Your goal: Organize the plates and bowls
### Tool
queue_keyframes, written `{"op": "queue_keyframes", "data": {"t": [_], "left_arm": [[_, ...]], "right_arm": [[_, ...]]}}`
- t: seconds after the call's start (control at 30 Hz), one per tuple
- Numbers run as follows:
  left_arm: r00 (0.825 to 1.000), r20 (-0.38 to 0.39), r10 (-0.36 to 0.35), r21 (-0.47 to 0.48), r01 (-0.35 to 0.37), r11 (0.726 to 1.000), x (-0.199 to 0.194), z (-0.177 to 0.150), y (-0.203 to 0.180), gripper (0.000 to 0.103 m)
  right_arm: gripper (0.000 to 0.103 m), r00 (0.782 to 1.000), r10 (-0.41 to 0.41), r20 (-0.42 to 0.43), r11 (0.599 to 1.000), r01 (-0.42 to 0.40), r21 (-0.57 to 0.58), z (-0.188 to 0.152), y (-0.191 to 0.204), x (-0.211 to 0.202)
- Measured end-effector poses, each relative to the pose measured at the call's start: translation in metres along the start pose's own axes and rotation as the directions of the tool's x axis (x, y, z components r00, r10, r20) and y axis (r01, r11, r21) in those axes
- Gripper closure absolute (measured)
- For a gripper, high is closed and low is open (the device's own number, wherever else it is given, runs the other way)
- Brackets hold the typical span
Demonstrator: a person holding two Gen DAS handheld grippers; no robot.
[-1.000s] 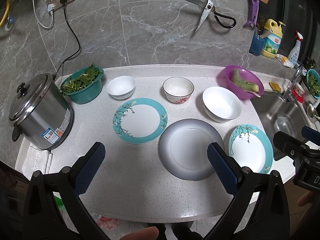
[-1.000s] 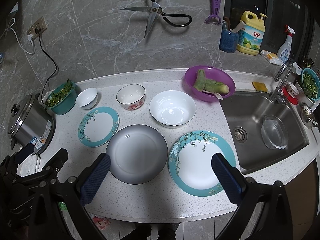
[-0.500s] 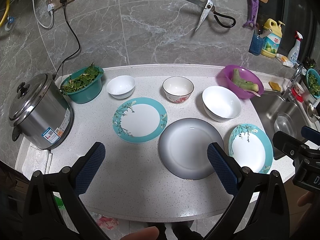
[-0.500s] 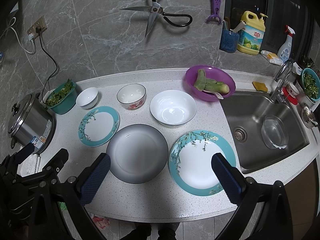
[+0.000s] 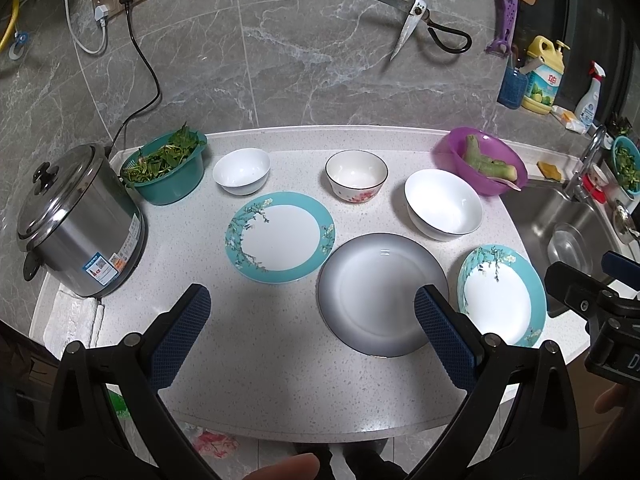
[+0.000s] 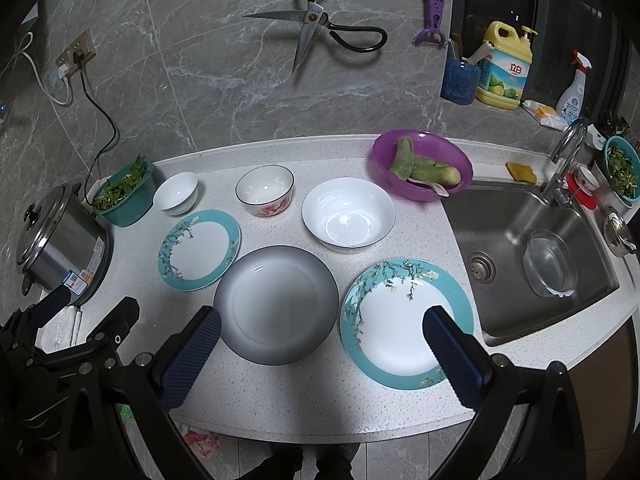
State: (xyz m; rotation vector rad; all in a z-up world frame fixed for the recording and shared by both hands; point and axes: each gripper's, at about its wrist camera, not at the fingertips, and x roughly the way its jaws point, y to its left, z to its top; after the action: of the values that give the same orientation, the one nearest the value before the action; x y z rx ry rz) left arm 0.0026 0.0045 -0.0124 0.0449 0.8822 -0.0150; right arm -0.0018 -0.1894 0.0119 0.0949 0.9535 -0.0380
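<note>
On the white counter lie a grey plate (image 5: 382,294) (image 6: 276,304), a teal-rimmed floral plate at left (image 5: 280,237) (image 6: 199,249) and another at right (image 5: 502,295) (image 6: 406,322). Behind them stand a small white bowl (image 5: 241,171) (image 6: 176,193), a red-flowered bowl (image 5: 356,175) (image 6: 265,195) and a large white bowl (image 5: 443,204) (image 6: 348,214). My left gripper (image 5: 312,328) is open and empty above the front of the counter. My right gripper (image 6: 320,344) is open and empty, above the near edges of the grey and right teal plates.
A steel rice cooker (image 5: 76,220) and a teal colander of greens (image 5: 166,168) stand at the left. A purple bowl with vegetables (image 6: 420,170) sits beside the sink (image 6: 532,256). Scissors (image 6: 320,28) hang on the wall.
Both views have shifted only very slightly; nothing on the counter has moved and both grippers stay open.
</note>
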Motion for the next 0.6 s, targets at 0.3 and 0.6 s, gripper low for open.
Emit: {"op": "queue_keyframes", "data": {"t": [0.3,0.6], "left_arm": [[1.000,-0.006,-0.009,0.006,0.009,1.000,0.005,-0.006,0.001,0.000],[0.997,-0.046,-0.064,0.012,0.064,0.998,0.026,-0.011,0.013,0.000]], "right_arm": [[0.000,1.000,-0.004,-0.004,1.000,0.004,0.003,-0.003,0.004,0.002],[0.000,0.999,0.017,-0.043,1.000,-0.016,0.015,-0.003,0.008,0.011]]}}
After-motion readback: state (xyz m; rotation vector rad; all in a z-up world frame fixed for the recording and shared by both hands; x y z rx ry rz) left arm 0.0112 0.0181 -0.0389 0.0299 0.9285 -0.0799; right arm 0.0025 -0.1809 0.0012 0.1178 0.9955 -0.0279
